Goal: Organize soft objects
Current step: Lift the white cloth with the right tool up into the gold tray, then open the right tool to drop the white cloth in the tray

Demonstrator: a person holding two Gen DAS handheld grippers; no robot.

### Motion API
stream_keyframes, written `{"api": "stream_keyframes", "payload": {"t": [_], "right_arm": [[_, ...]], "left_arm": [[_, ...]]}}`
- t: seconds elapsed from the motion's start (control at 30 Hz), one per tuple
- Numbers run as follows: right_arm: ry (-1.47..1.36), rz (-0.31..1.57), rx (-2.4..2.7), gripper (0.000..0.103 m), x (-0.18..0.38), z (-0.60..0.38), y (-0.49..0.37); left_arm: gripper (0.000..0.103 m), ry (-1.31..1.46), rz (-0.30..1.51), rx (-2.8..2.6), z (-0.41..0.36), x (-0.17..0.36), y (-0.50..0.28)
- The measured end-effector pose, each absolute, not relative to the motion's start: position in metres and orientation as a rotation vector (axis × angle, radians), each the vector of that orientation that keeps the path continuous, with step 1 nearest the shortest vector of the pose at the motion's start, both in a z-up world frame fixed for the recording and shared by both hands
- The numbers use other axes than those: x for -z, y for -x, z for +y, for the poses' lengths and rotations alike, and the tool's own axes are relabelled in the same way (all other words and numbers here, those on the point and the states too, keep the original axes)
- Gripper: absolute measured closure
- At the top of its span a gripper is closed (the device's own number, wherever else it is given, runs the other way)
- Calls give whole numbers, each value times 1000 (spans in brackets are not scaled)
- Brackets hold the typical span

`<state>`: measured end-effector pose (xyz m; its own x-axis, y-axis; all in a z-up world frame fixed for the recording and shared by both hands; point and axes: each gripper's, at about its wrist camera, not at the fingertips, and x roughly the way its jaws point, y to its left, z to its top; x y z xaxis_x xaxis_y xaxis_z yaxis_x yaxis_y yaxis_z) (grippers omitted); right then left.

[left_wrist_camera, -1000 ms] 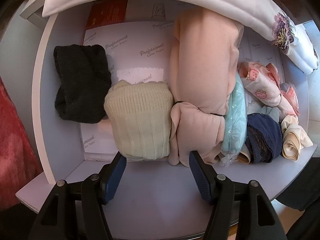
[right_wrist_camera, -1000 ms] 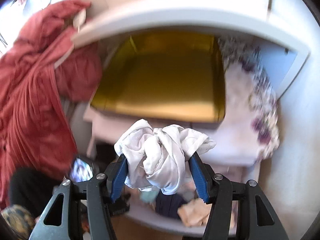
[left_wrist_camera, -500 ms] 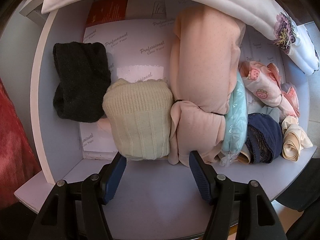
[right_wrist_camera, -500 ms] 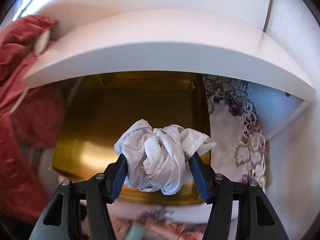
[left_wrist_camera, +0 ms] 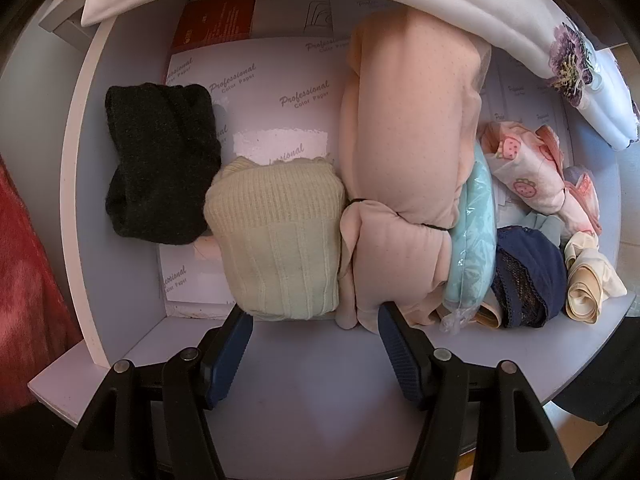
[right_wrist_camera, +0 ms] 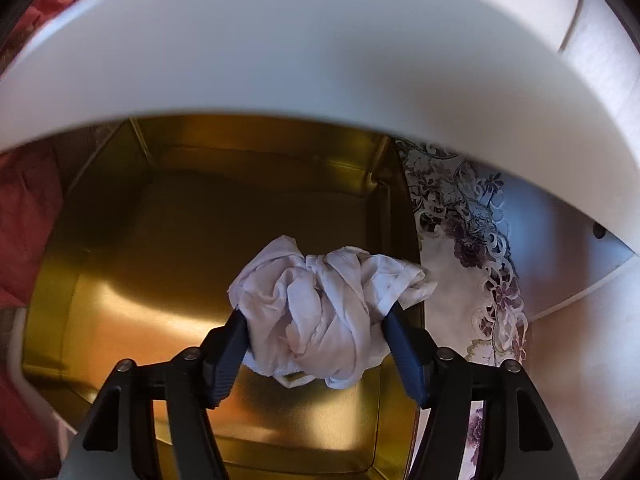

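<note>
The crumpled white cloth bundle sits between the blue pads of the right gripper, hanging over the inside of a shiny gold metal tin that's otherwise bare. The jaws have just been opening, but both pads look like they're touching the cloth on either side, so it's pinched, just loosely. Right beside the tin is a white fabric with purple floral print, and a white shelf edge curves across the top of the view. Some red fabric shows on the left edge.

The left gripper points down over a white drawer full of soft stuff, fingers spread wide with nothing between them. Just ahead of its tips is a folded pale green ribbed knit, touching a big rolled peach garment that has a thin dark band around it. A folded black knit piece lies left of the green one, touching it at the corner. Right of the peach roll: a light blue item in clear plastic, navy lace underwear, a pink strawberry-print cloth and a cream rolled piece, all packed close. The drawer bottom is lined with white "Professional Color Paper" sheets.
</note>
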<state>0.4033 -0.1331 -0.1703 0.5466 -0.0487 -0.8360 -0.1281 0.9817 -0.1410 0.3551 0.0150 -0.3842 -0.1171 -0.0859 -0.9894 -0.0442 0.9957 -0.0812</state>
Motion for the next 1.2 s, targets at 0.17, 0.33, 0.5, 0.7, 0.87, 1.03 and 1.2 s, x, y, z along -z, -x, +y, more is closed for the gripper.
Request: {"api": "stream_keyframes", "payload": {"t": [0.17, 0.33, 0.5, 0.7, 0.87, 1.03, 1.2], "right_arm": [[185, 994, -53, 27, 171, -134, -402], [129, 1011, -62, 15, 170, -144, -401], [128, 1001, -63, 12, 163, -146, -394], [133, 996, -59, 11, 155, -147, -383], [141, 994, -60, 11, 154, -149, -375], [125, 999, -56, 11, 154, -153, -366], [123, 1005, -54, 11, 157, -155, -358]], "left_arm": [[37, 99, 1691, 35, 15, 384, -355], [37, 99, 1691, 35, 15, 384, -355], [37, 99, 1691, 36, 15, 384, -355], [37, 98, 1692, 36, 14, 384, -355], [37, 98, 1691, 35, 14, 384, -355], [37, 98, 1691, 36, 14, 384, -355], [37, 98, 1692, 37, 14, 384, -355]]}}
